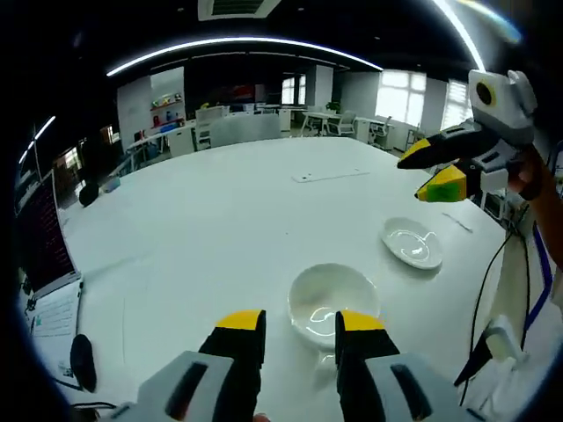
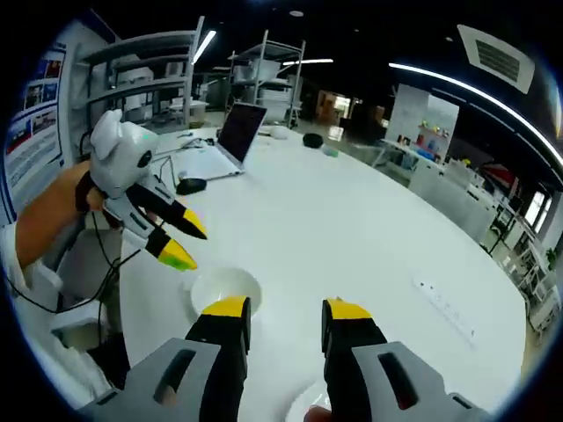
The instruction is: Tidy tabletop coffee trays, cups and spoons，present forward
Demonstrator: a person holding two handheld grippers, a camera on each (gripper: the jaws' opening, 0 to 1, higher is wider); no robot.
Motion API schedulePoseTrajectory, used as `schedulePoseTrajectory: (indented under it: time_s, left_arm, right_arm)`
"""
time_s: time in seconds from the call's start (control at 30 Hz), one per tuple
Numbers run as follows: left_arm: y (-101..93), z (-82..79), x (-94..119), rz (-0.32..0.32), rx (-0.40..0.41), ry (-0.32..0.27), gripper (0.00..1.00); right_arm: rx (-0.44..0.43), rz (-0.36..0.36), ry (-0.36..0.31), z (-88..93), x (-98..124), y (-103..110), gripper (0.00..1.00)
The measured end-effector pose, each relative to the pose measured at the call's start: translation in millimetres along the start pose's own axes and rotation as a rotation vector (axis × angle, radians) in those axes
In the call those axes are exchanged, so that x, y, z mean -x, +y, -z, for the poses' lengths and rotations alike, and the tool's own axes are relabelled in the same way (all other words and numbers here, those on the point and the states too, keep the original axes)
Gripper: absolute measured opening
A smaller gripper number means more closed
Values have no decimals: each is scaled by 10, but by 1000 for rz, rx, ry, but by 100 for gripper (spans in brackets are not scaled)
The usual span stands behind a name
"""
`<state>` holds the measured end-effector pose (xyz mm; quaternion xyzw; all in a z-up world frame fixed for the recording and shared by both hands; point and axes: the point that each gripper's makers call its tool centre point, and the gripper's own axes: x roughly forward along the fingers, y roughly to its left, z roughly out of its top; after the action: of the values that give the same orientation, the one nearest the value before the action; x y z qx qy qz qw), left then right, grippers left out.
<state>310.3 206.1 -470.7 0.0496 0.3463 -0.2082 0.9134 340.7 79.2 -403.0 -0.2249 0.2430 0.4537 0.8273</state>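
The near rim of the white bowl [image 1: 333,305] is hidden behind the left claw [image 1: 299,327]; in the right gripper view a saucer [image 2: 308,406] is cut off by the bottom edge, behind the right claw [image 2: 283,315]

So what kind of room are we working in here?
Probably an open-plan office or lab: a large white table, a laptop with a mouse on it, metal shelving behind, more desks and chairs further off.

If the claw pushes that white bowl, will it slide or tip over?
The white bowl looks glossy and the table smooth, so it would probably slide. Its low, wide shape makes tipping unlikely. It looks ceramic, so likely breakable.
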Motion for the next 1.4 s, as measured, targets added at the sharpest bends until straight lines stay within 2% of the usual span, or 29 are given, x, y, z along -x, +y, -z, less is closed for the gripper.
schedulePoseTrajectory:
  time_s: [0.07, 0.13, 0.23, 0.43, 0.5, 0.63, 0.67, 0.7, 0.77, 0.87, 1.0, 1.13, 1.4]
  left_arm:
    - [-3, 34, -38, -11, 2, 14, 33]
    - [-57, 48, -59, -14, 4, 20, 33]
    - [-108, 114, -91, -26, 7, 46, 33]
    - [-87, 157, -136, -41, 18, 63, 32]
    - [-91, 176, -165, -42, 19, 75, 32]
    - [-94, 200, -221, -42, 36, 88, 32]
    - [-95, 210, -246, -45, 65, 87, 32]
    - [-98, 216, -256, -45, 65, 87, 32]
    - [-82, 232, -280, -49, 75, 93, 33]
    - [-83, 231, -295, -44, 90, 94, 33]
    - [-113, 234, -329, -41, 81, 108, 33]
    - [-88, 248, -370, -54, 74, 135, 33]
    - [-59, 269, -398, -66, 69, 165, 32]
  right_arm:
    - [-7, -18, 44, 63, -109, 26, 34]
    - [-5, -23, 55, 85, -165, 38, 34]
    - [-8, -6, 116, 142, -380, -110, 34]
    - [-37, -35, 162, 199, -516, 18, 33]
    - [-44, -48, 202, 273, -556, 89, 33]
    - [-57, -58, 256, 361, -714, 74, 33]
    - [-56, -62, 259, 373, -750, 63, 31]
    - [-80, -64, 272, 398, -777, 63, 30]
    - [-71, -68, 281, 428, -789, 77, 30]
    - [-103, -87, 297, 485, -790, 148, 30]
    - [-85, -69, 328, 566, -836, 175, 30]
    - [-132, -89, 346, 610, -883, 275, 29]
    - [-153, -77, 395, 705, -940, 404, 26]
